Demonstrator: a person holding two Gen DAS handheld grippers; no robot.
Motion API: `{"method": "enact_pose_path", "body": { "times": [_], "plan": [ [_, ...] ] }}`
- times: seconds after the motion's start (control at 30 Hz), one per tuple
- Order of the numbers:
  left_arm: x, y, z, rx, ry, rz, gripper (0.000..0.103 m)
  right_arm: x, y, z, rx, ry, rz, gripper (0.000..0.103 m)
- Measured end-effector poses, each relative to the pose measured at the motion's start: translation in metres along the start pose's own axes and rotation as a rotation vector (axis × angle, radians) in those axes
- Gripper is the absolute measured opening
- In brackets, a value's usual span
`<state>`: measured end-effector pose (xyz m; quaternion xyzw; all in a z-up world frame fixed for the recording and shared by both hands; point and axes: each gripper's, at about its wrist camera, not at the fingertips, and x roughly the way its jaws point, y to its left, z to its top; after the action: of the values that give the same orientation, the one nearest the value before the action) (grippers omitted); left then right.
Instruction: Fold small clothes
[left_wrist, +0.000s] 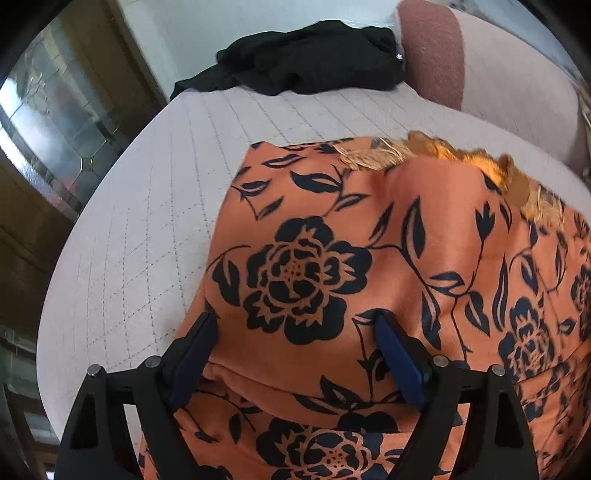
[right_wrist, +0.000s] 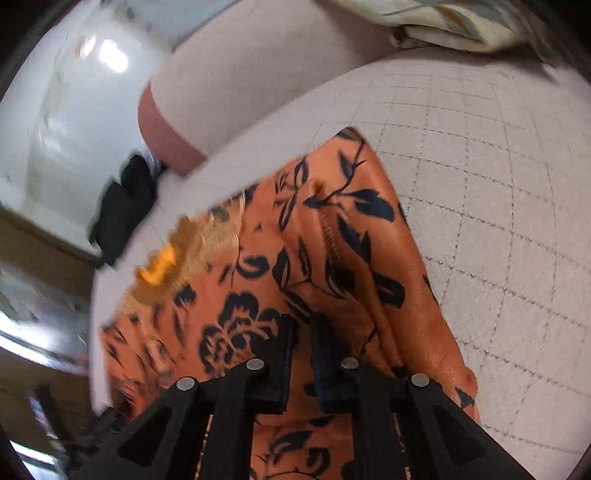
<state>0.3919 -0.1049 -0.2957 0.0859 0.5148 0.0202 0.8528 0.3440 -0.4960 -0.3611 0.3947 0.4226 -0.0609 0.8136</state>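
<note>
An orange garment (left_wrist: 314, 258) with black flowers and a gold fringed edge (left_wrist: 443, 155) lies on a pale quilted surface (left_wrist: 147, 221). My left gripper (left_wrist: 295, 328) stands open just above it, its fingers wide apart with a raised fold of the cloth between them. In the right wrist view the same garment (right_wrist: 351, 251) runs up from my right gripper (right_wrist: 304, 325), whose jaws are shut on a pinched ridge of the orange cloth. The fringe (right_wrist: 177, 258) shows blurred at the left.
A crumpled black garment (left_wrist: 314, 59) lies at the far edge of the quilted surface, and is also seen as a black garment (right_wrist: 122, 206) at the left. A pink bolster (left_wrist: 432, 48) stands beside it. A patterned cloth (right_wrist: 461, 22) sits at the top right. Glass-panelled furniture (left_wrist: 55, 122) stands beyond the left edge.
</note>
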Motion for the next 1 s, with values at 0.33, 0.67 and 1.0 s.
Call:
{"method": "enact_pose_path", "body": {
  "times": [0.33, 0.67, 1.0],
  "plan": [
    [-0.007, 0.038, 0.011, -0.110, -0.034, 0.041, 0.088, -0.013, 0.050, 0.008, -0.122, -0.056, 0.124, 0.014],
    [0.001, 0.062, 0.006, -0.093, 0.006, 0.050, 0.088, 0.015, 0.105, -0.047, -0.338, 0.104, 0.024, 0.015],
    [0.002, 0.103, 0.004, -0.194, 0.010, 0.059, 0.088, 0.029, 0.208, -0.081, -0.407, 0.074, 0.230, 0.015]
  ]
}}
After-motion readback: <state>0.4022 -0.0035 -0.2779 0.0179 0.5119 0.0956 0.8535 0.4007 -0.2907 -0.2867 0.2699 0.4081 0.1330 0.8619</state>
